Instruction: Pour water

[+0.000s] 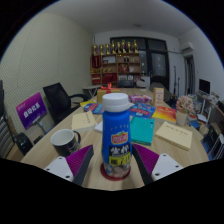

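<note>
Bottle (117,138), tall plastic cylinder with white cap and blue label, stands between the purple pads (82,163), jaws of the gripper (115,172) clenched on it. Black mug (65,141) left on the wooden surface (60,165).

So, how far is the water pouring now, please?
Done: the gripper has reached the bottle, which stands upright between the fingers with its blue cap on. In hand: the grasp; I cannot tell if both pads press on it. Left: uncapping the bottle, then tilting it over a vessel, perhaps the black mug to its left on the table. No poured water is visible.
</note>
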